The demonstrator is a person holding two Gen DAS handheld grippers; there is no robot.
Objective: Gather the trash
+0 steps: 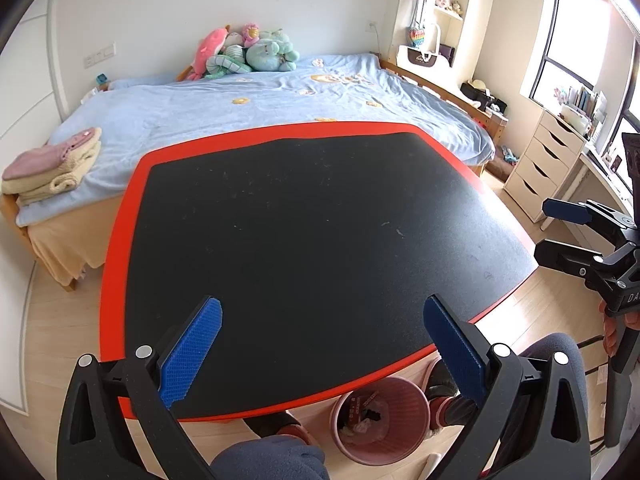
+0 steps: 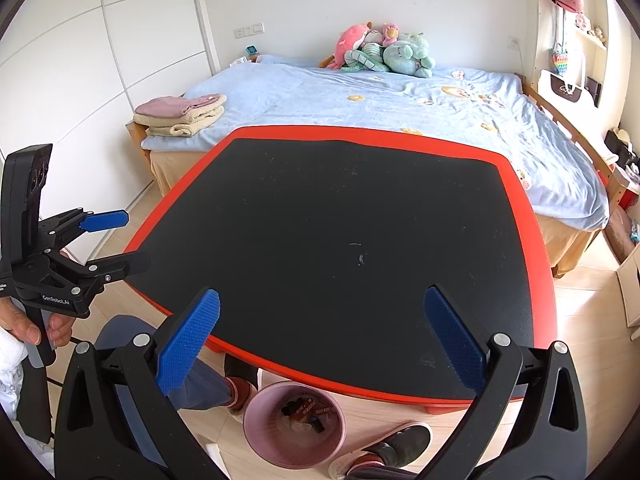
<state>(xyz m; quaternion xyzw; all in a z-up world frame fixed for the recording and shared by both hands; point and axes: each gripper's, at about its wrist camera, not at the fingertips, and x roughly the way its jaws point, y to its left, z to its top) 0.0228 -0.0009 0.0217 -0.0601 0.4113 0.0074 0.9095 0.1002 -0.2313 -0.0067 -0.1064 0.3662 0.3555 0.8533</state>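
From your left wrist view, your left gripper (image 1: 322, 354) hangs with its jaws spread wide and nothing between them, over the near edge of the black mat (image 1: 320, 248) on the red table (image 1: 116, 264). The mat looks bare of anything to pick up; only faint specks show. The pink bin (image 1: 382, 420) sits on the floor at 6 o'clock from the gripper, just right of centre, tucked under the table's near edge, with wrappers and scraps already inside. Your right gripper (image 1: 542, 232) is at 3 o'clock, off the table's right side, jaws also parted and empty.

From your right wrist view, the right gripper (image 2: 322, 346) is released, holding nothing. The bin (image 2: 294, 426) lies at 6 o'clock, slightly left of centre, so it sits between your two hands, about equally near each. The left gripper (image 2: 124, 240) shows at 9 o'clock. By the look of it, the collecting is finished.
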